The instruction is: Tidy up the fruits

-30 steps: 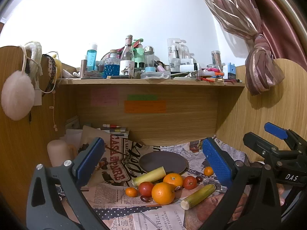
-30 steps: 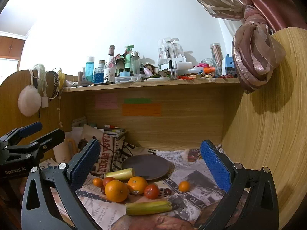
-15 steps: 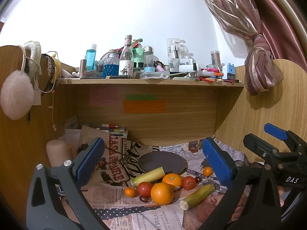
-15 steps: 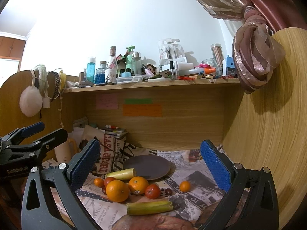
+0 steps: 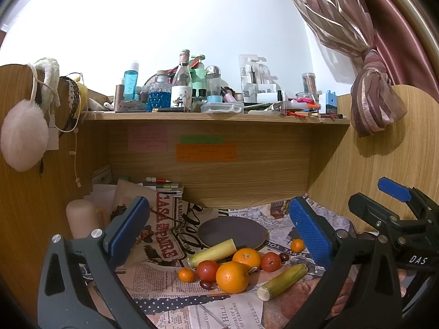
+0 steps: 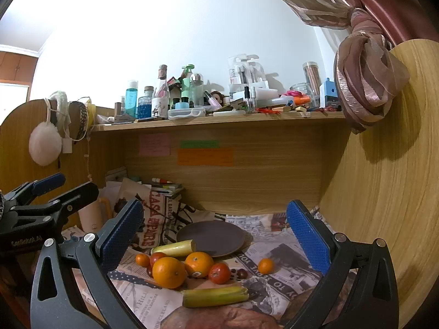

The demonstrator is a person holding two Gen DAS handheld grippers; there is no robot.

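Nearest the left wrist camera, the left gripper [image 5: 218, 229] hangs above the table with its jaws wide apart and nothing between them; the right gripper [image 6: 214, 231] hangs beside it, its jaws likewise spread and empty. Below them the table is covered with newspaper [image 5: 164, 274], and the fruits lie on it in a loose cluster. Closest is a yellow-green stalk piece [image 6: 215, 296] lying crosswise, then a large orange [image 5: 232, 277] with a second orange [image 5: 247, 257] just behind and touching it. A red tomato [image 5: 208, 270] sits left of the large orange, with a small orange citrus [image 5: 186, 275] beside it and a dark date-like fruit [image 5: 204, 284] in front. Another red tomato [image 5: 270, 261] lies right of the oranges, and a second small citrus [image 5: 297, 245] sits apart, further right. A second stalk piece [image 5: 212, 252] rests with one end on the rim of a dark round plate [image 5: 233, 231], which holds nothing else. Farther back, a pale cup [image 5: 82, 220] stands by the left wall, coloured sticky notes [image 5: 205, 152] are stuck on the wooden back panel, and a shelf [image 5: 214, 116] above carries crowded bottles. A tied pink curtain [image 5: 376, 96] hangs at the right.
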